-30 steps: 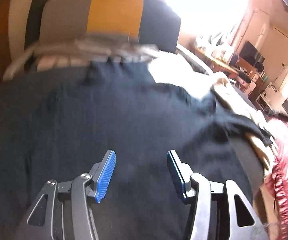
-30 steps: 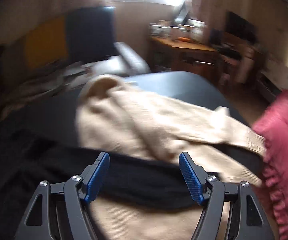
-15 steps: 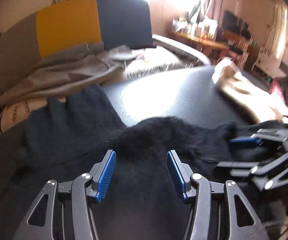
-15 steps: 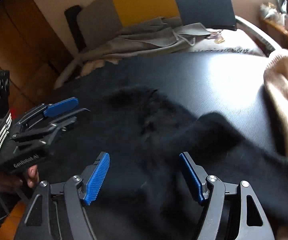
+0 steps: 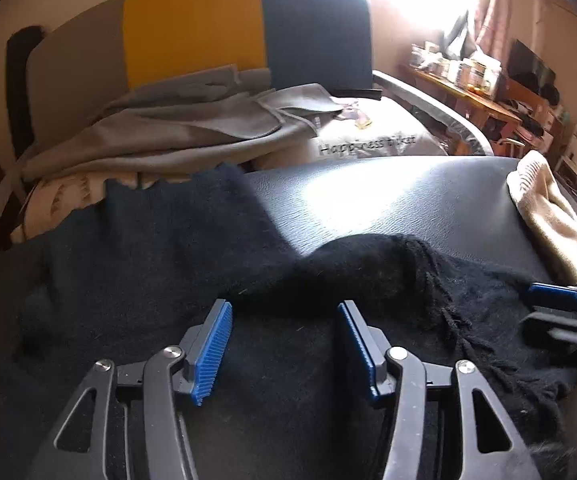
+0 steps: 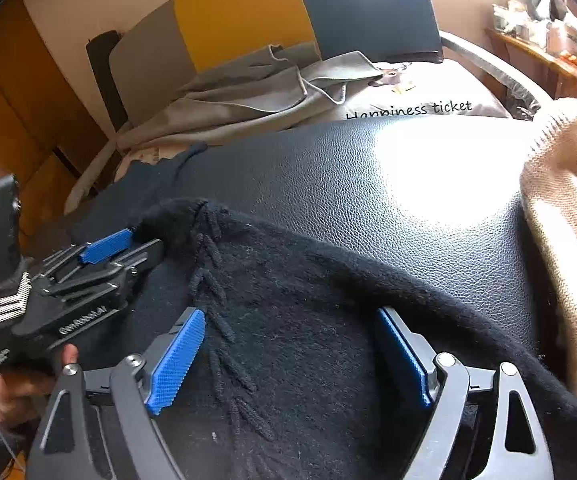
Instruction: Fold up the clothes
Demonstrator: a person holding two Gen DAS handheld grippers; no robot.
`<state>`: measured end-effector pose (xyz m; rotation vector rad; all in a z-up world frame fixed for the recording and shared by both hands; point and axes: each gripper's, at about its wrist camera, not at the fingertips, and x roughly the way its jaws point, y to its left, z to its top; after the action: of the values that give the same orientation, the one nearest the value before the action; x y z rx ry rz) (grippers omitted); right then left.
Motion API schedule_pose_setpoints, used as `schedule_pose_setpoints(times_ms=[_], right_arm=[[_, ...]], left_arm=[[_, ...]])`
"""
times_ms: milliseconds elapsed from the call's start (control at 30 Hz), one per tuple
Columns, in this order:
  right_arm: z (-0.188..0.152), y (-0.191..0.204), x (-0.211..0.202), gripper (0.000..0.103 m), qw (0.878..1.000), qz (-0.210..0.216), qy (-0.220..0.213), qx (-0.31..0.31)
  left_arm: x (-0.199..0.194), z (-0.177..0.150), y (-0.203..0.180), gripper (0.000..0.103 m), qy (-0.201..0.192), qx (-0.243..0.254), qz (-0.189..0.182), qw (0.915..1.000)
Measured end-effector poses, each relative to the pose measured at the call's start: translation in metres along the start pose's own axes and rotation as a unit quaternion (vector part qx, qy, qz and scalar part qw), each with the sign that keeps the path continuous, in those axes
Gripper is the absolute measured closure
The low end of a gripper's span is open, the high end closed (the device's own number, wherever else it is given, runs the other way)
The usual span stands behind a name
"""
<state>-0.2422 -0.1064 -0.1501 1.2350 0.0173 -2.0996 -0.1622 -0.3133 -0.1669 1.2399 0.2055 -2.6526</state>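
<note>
Black fringed knit [image 5: 368, 280] lies rumpled across the near part of the dark leather surface [image 5: 388, 200], one humped ridge running left to right, tassels [image 6: 216, 280] trailing along an edge; a navy garment [image 5: 148, 240] lies under or beside it on the left, boundary between the two hard to tell. Left gripper [image 5: 284, 344] low over the knit, jaws spread, nothing between the pads. Right gripper [image 6: 288, 360] likewise low over the knit, jaws spread, black fabric below and partly over its right finger; no pinch made. Beige sweater [image 6: 560, 208] sits at the right edge of the surface, close to the knit; grey clothes [image 5: 176, 128] heaped far left on the chair. Whether the knit is being laid out or is midway through a fold cannot be settled from its lie. Risks, as judged: (1) black on navy on dark leather gives poor contrast, so a pinch could catch both garments, or a single layer where two are wanted; (2) tassels could snag on the ribbed pads and drag the edge askew; (3) the slick leather may let the fabric slide during a pull, so the ridge bunches instead of flattening; (4) a sweep to the right could drag in the beige sweater.
</note>
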Motion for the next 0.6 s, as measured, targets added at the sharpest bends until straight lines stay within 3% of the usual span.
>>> schedule_pose_setpoints(times_ms=[100,267,433,600], right_arm=[[-0.004,-0.008,-0.031,0.016,0.999,0.027,-0.009,0.015],[-0.030,0.009,-0.072,0.016,0.997,0.079,-0.010,-0.013],[-0.056,0.063,-0.068,0.016,0.993,0.049,-0.001,-0.112],[-0.043,0.113,-0.044,0.014,0.986,0.044,-0.007,-0.161]], left_arm=[[-0.034,-0.015,0.011,0.047,-0.028,-0.029,-0.010,0.9991],[-0.081,-0.057,0.029,0.047,-0.053,-0.064,0.012,0.9965],[-0.120,-0.101,0.052,0.047,-0.074,-0.071,0.049,0.9935],[-0.132,-0.095,0.106,0.047,-0.085,-0.106,0.085,0.9871]])
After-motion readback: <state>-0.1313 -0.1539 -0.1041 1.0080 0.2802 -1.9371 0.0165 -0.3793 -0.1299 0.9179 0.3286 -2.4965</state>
